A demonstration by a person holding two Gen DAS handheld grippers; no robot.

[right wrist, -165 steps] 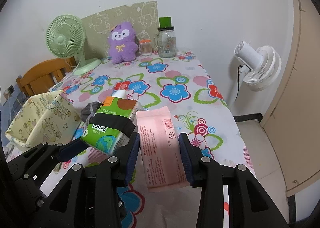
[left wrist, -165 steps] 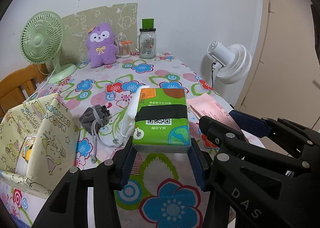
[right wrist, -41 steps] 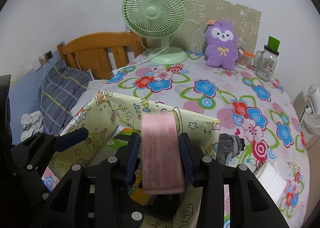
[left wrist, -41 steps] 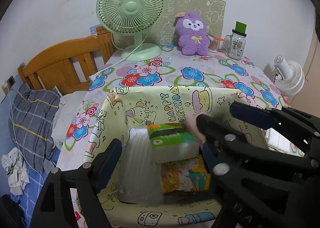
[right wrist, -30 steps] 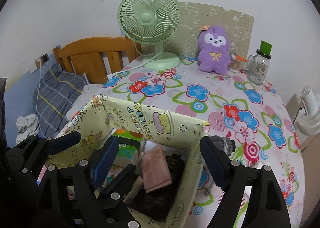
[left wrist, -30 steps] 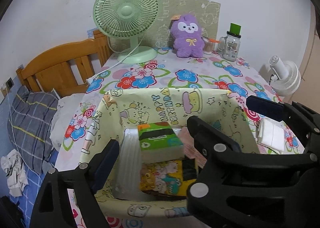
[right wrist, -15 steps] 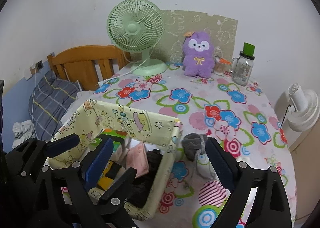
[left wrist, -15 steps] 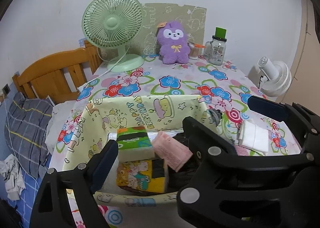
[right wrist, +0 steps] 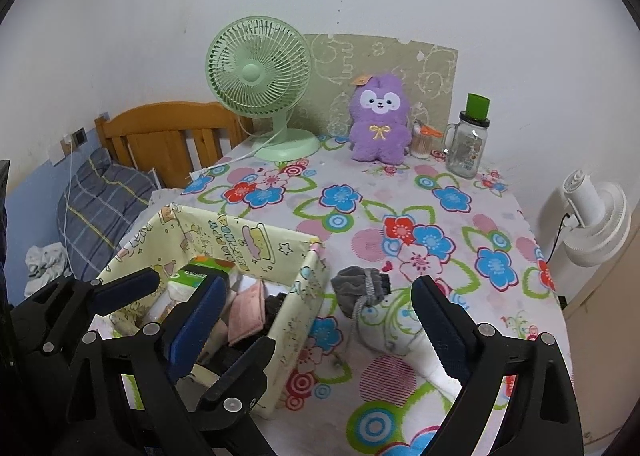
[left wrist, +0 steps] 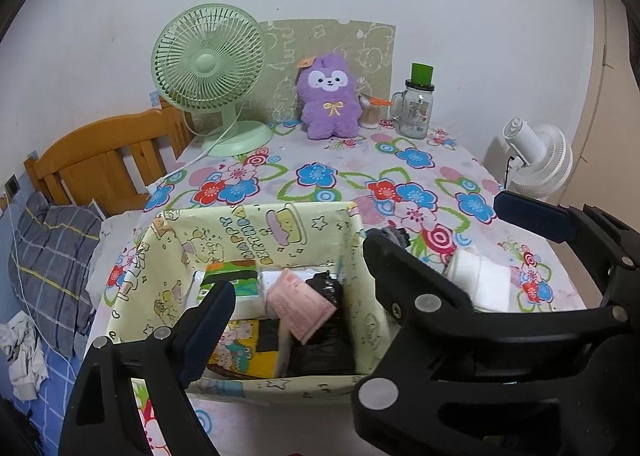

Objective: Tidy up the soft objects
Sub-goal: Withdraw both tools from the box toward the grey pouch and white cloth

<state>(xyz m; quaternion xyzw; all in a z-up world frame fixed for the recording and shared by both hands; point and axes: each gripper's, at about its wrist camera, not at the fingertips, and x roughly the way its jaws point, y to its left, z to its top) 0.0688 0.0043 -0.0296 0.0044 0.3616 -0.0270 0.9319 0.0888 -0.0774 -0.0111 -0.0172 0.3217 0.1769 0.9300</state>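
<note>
Table: pink pack now binned

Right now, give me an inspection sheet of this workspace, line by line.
Surface: table under a flowered cloth.
Job's things: yellow fabric box holds a green tissue pack, a pink packet, a yellow cartoon pack and something black. A grey drawstring pouch and white folded pads lie outside it on the cloth.
Clutter: purple plush, glass jar with green lid, green desk fan.
Grippers: left gripper and right gripper both open, nothing between the fingers.
Cables: the green fan's white cord trails across the cloth.
Surroundings: wooden headboard, plaid pillow, white fan beside the table.
</note>
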